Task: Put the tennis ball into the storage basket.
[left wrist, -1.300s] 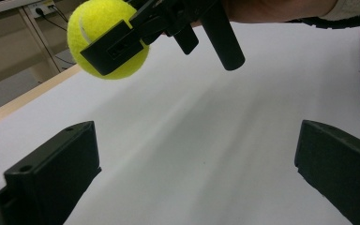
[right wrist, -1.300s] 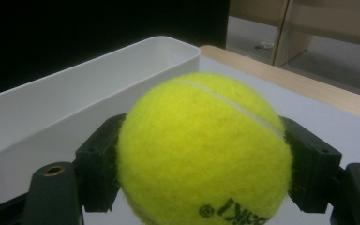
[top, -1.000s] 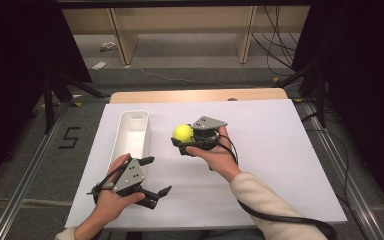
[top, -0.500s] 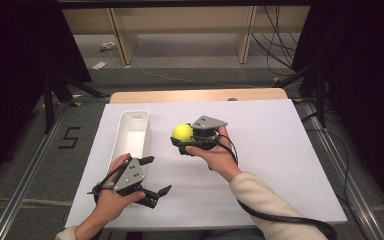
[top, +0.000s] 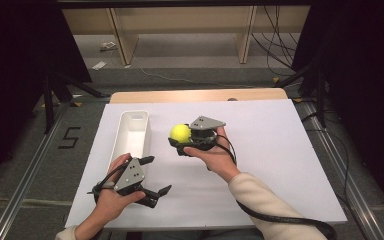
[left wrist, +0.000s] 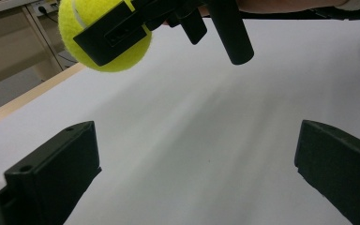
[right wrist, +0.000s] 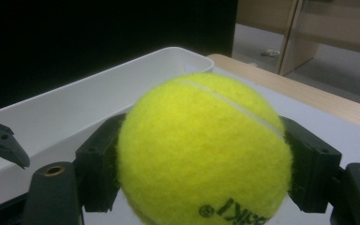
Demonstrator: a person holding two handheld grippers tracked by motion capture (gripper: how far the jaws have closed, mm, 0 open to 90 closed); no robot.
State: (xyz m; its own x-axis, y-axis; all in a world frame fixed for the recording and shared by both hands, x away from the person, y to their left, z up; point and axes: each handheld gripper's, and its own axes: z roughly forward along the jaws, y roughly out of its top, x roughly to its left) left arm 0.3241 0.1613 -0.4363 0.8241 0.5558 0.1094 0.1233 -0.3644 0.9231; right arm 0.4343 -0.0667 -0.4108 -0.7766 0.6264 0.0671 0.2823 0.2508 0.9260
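A yellow tennis ball (top: 180, 132) is clamped between the jaws of my right gripper (top: 179, 136), held just above the white board near its middle. In the right gripper view the ball (right wrist: 205, 152) sits pressed between both black jaws, with the white tray (right wrist: 84, 108) right behind it. My left gripper (top: 155, 175) rests low at the board's front left, its jaws wide apart and empty. Its own view looks across bare board and catches the ball (left wrist: 104, 33) and the right gripper's jaw at the top left.
A long white tray (top: 132, 132) lies empty at the board's left, just left of the ball. The white board (top: 280, 150) covers a wooden table. Shelving legs and cables stand on the floor beyond.
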